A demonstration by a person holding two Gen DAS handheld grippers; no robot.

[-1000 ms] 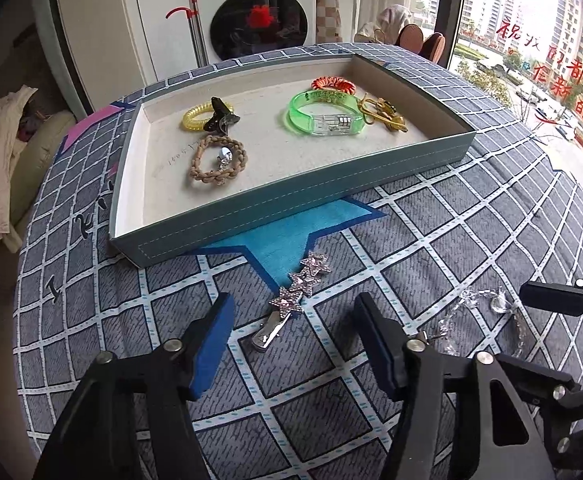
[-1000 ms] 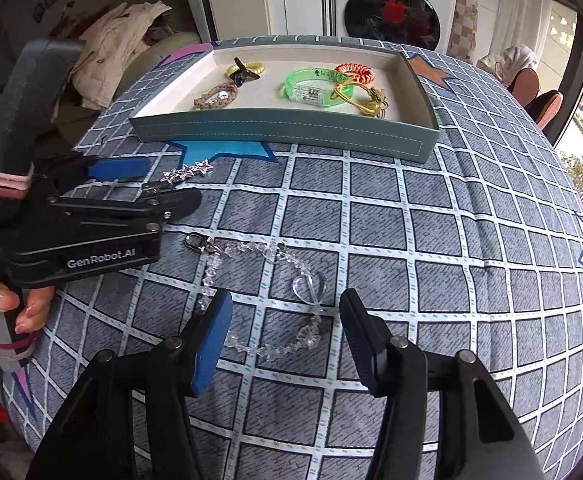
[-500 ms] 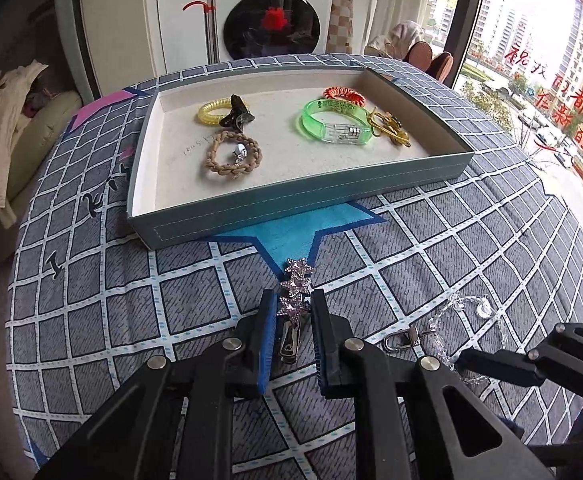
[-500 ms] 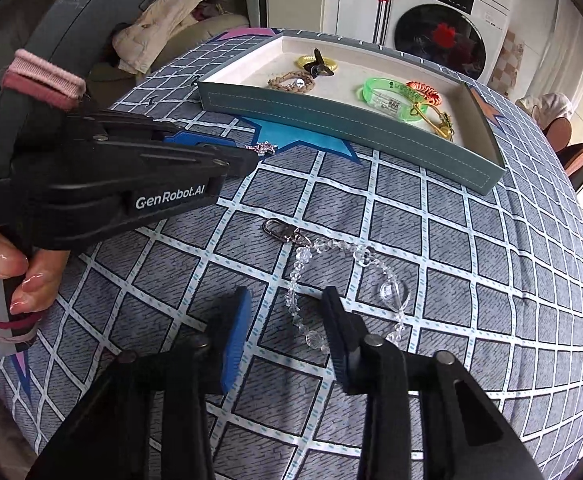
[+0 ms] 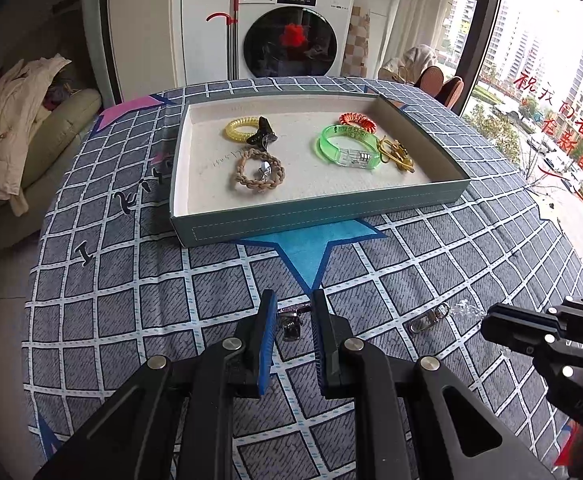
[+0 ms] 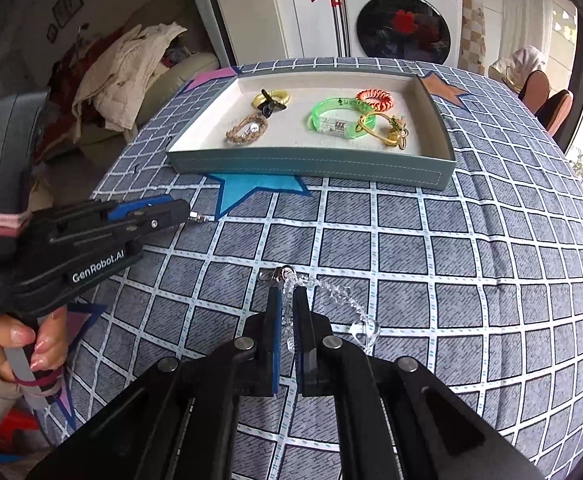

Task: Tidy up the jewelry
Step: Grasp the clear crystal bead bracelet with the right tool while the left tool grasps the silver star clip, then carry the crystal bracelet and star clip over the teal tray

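Both pickups look made: in front of the jewelry tray [image 5: 319, 210], the left gripper [image 5: 293, 320] is clamped on the hair clip [image 5: 290, 322], the right gripper [image 6: 287, 312] pinches the crystal bead chain [image 6: 331, 290]; next, carry both into the tray.

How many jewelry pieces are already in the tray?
5: yellow coil with a dark clip back left, braided band front left, orange coil, green bracelet, gold piece right.

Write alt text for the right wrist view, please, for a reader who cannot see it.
The right tongs are shut on a clear bead chain lying on a checked tablecloth. Left of them, the left tongs grip a hair clip. Behind, a tray holds bracelets and hair ties.
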